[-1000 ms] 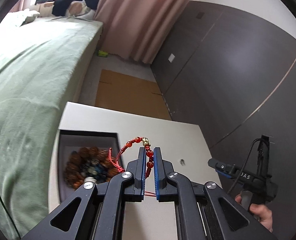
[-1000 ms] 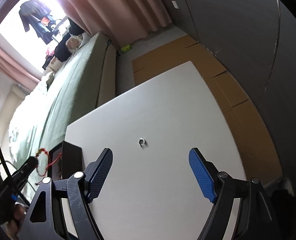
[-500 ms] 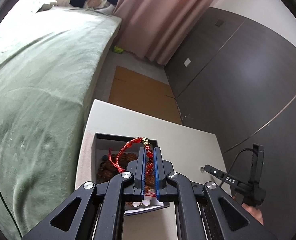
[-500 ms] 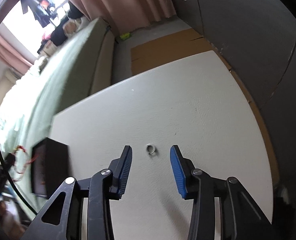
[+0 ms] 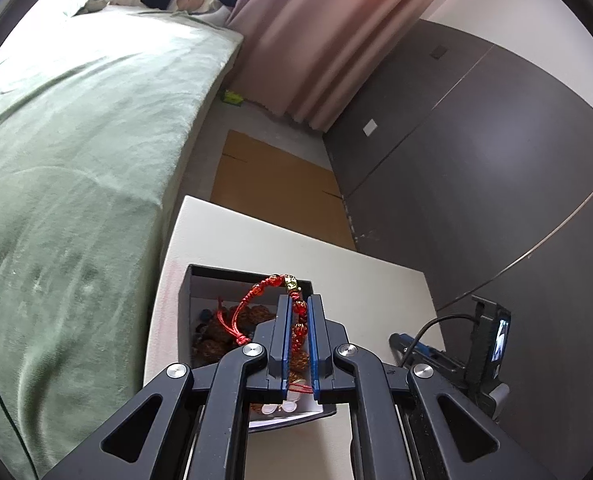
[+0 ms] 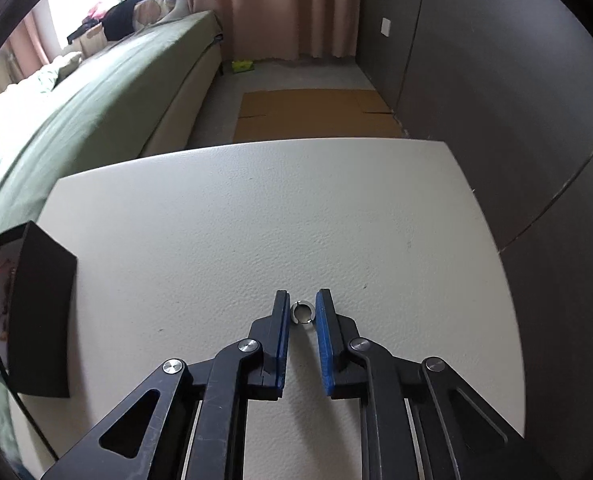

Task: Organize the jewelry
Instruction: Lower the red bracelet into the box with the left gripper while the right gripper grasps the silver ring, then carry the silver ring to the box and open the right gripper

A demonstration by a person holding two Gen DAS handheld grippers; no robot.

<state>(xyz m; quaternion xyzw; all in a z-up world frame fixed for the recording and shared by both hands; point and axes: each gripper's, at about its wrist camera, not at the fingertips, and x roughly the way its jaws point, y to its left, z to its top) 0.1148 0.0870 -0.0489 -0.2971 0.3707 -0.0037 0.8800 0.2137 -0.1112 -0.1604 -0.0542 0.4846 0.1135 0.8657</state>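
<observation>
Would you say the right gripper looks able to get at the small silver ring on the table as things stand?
Probably yes. The right gripper already straddles the silver ring, one blue pad on either side, with bare white table around it and nothing in between. Whether the pads touch it yet is unclear.

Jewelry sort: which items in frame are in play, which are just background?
In play:
left gripper
red bracelet
black box
right gripper
silver ring

Background:
table
bed
curtain
floor cardboard
</observation>
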